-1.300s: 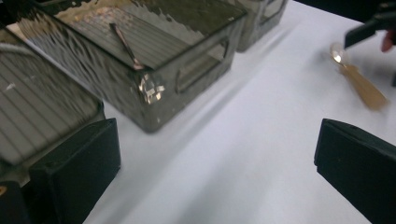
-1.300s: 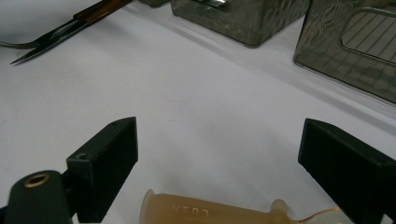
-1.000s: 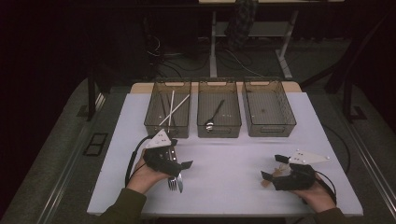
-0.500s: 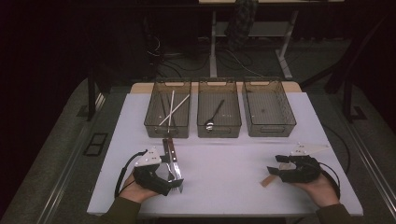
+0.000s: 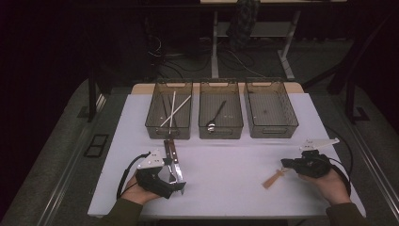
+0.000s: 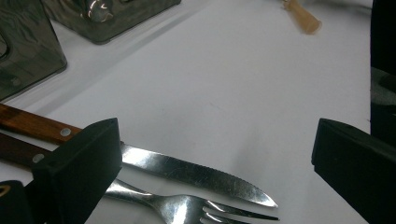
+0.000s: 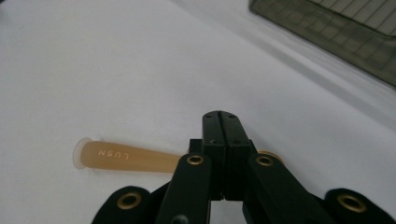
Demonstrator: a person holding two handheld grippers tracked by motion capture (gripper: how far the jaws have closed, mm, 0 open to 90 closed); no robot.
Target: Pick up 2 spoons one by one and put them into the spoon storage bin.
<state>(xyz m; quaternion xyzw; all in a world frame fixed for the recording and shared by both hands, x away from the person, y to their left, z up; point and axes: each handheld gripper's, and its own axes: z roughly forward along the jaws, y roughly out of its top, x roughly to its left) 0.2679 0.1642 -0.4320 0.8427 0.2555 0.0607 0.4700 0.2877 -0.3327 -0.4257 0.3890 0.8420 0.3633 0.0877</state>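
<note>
High view: my right gripper is closed on the tan spoon near the table's front right corner; its handle points front-left.

Left gripper view: the jaws stand open beside the knife and fork.

Right gripper view: the jaws pinch the spoon.

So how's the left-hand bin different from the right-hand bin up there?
The left bin holds long pale sticks crossed over each other; the right bin holds no utensils, with a bare mesh floor. The left bin stands just beyond the knife by the left gripper; the right bin has bare table in front. Both are the same smoky see-through rectangular bins, in one row.
</note>
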